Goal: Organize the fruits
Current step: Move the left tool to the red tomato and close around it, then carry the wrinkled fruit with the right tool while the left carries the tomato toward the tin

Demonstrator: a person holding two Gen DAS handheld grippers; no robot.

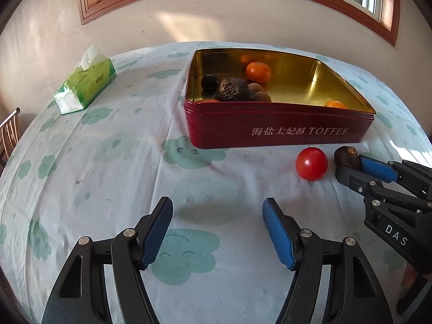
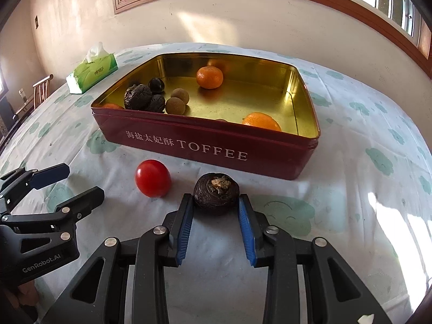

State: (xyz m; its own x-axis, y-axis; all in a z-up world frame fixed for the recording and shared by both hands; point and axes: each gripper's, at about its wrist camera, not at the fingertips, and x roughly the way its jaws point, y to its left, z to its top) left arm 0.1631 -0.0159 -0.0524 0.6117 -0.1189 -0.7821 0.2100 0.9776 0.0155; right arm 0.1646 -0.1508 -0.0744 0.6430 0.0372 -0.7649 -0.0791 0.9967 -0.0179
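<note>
- Left wrist view: my left hand-held gripper [image 1: 217,210] hangs wide open over the patterned cloth of the surface [image 1: 108,167], with nothing between its blue pads. Ahead stands the red tin [image 1: 278,129], lid off, with oranges and several dark and brown fruits lying on its gold floor. The tomato [image 1: 311,163] rests on the cloth just in front of the tin's near wall. To its right, my right hand-held gripper [image 1: 348,162] has the dark wrinkled fruit [image 1: 346,155] at its tips. A tissue pack [image 1: 85,81] lies well apart, at far left.
- Right wrist view: the right hand-held gripper [image 2: 216,205] is closed to about the width of the dark wrinkled fruit [image 2: 216,193], and both pads appear to touch its flanks; whether the fruit sits on the cloth or is lifted, I cannot tell. The tomato [image 2: 152,177] lies just beside it on the left, and the tin [image 2: 210,148] stands near behind.
- Handling, as I judge it: the wrinkled fruit looks light, dry and rough-skinned, so it should grip well across its widest part, though the shell may crack under hard pressure. The tomato looks smooth, glossy and soft; I would take it across its middle with gentle closure, as it may roll or bruise.
</note>
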